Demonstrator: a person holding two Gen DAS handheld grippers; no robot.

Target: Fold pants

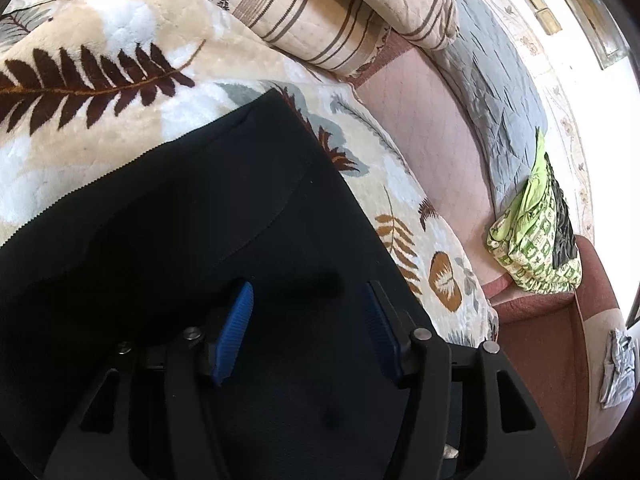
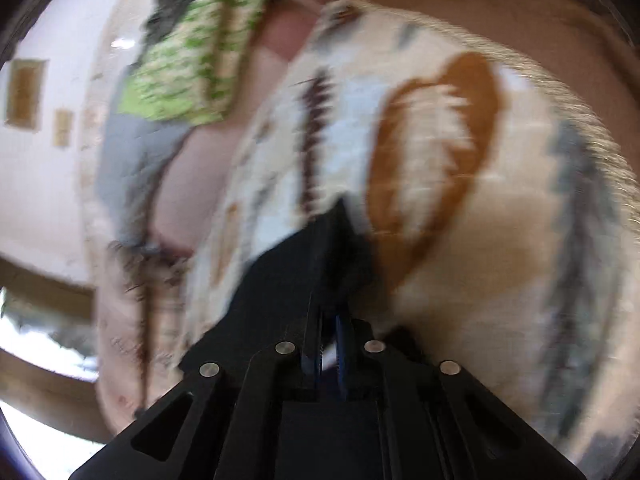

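Note:
The black pants [image 1: 192, 216] lie spread on a cream leaf-print blanket [image 1: 100, 60]. My left gripper [image 1: 308, 300] hovers just above the pants with its blue-padded fingers [image 1: 236, 328] wide apart and nothing between them. In the blurred right wrist view my right gripper [image 2: 330, 320] has its jaws pressed together on a fold of the black pants [image 2: 304, 272], which bunches up ahead of the fingertips over the same blanket [image 2: 480, 240].
A striped quilt [image 1: 340, 12] and a grey quilted cover [image 1: 492, 92] lie beyond the blanket on a pink bed [image 1: 432, 152]. A green patterned bundle of cloth [image 1: 536, 236] sits at the right, also in the right wrist view [image 2: 192, 56]. A white wall is behind.

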